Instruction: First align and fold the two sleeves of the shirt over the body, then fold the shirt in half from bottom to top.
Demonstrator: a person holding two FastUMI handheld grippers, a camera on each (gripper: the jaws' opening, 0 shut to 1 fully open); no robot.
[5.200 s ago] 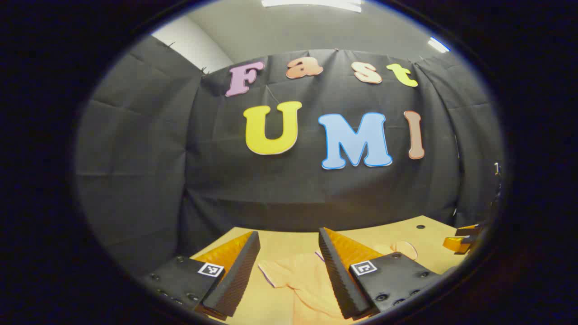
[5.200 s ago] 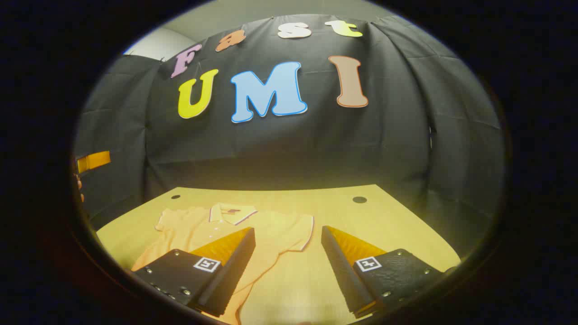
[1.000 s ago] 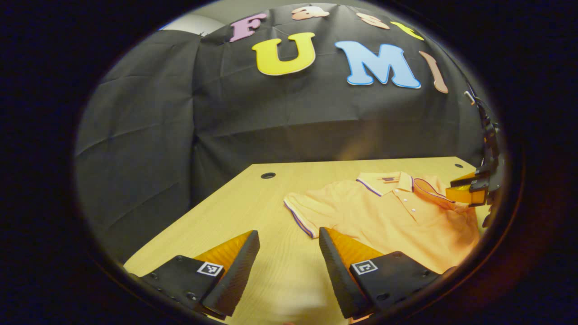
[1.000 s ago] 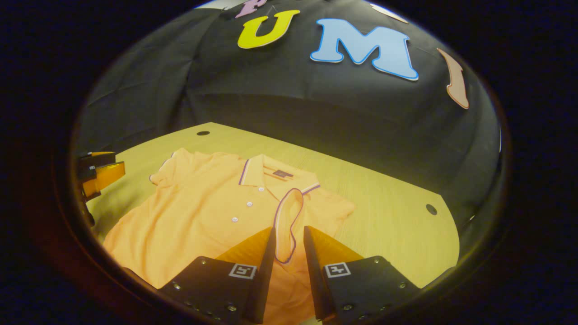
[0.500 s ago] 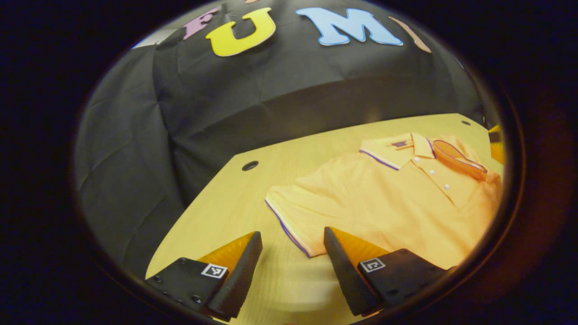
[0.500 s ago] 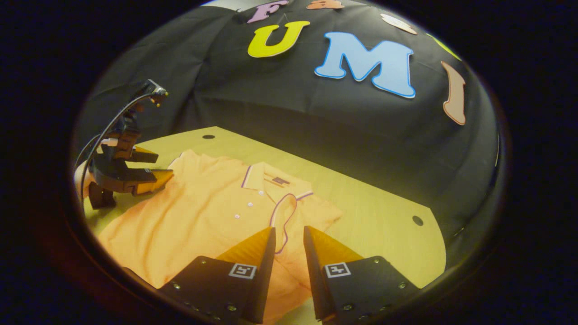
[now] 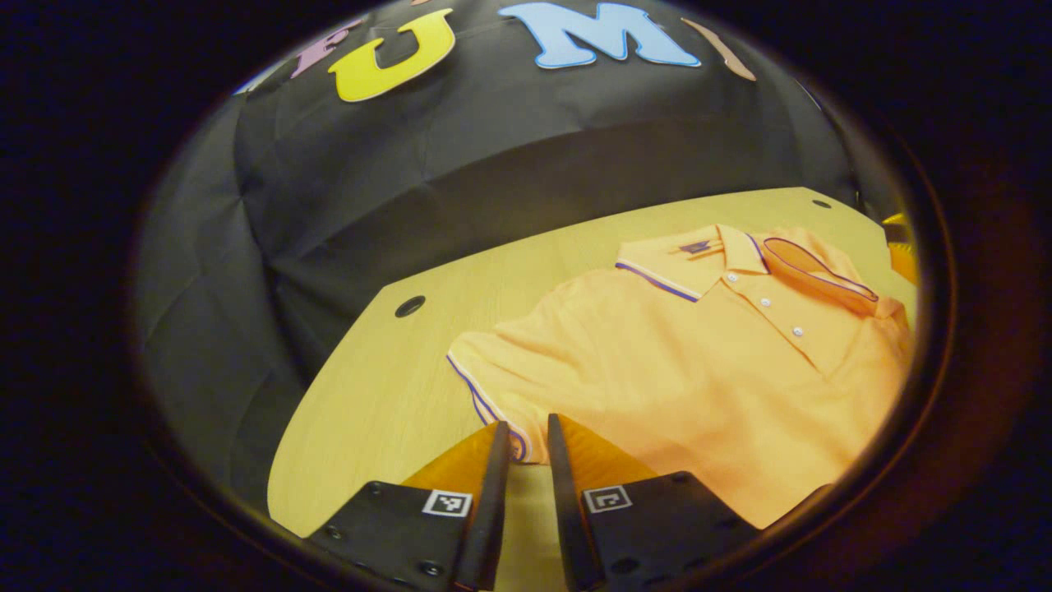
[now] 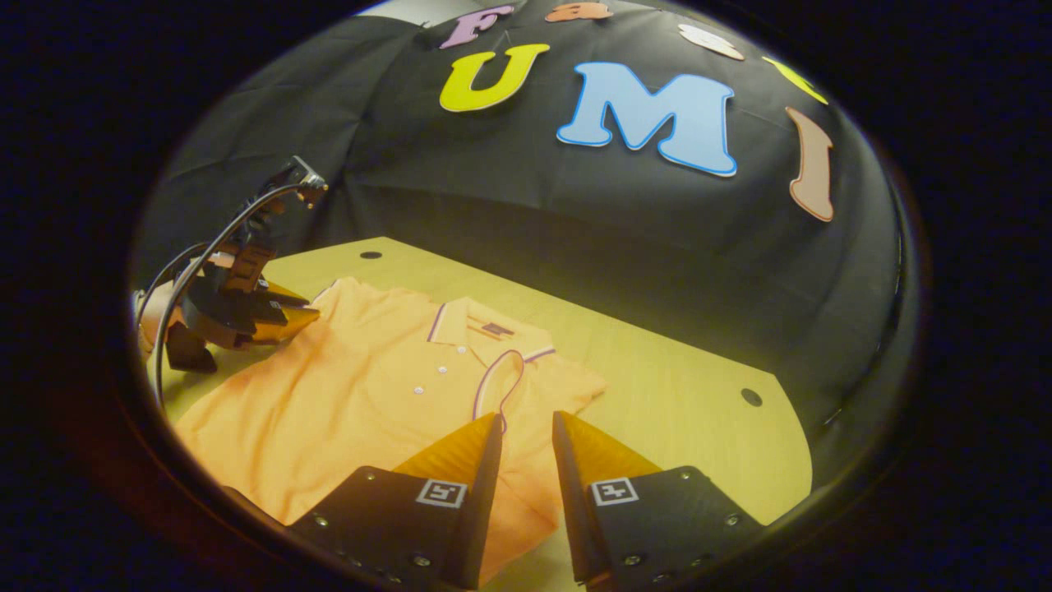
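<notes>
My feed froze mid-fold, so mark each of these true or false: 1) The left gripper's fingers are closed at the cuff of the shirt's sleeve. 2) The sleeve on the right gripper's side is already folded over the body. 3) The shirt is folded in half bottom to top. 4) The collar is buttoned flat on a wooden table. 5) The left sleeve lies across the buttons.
1) True: the left gripper pinches the striped cuff of the left sleeve.
2) True: the right sleeve lies on the polo shirt, ahead of the right gripper.
3) False: it lies full length.
4) True: the collar lies flat on the table.
5) False: it is spread outward.
</notes>
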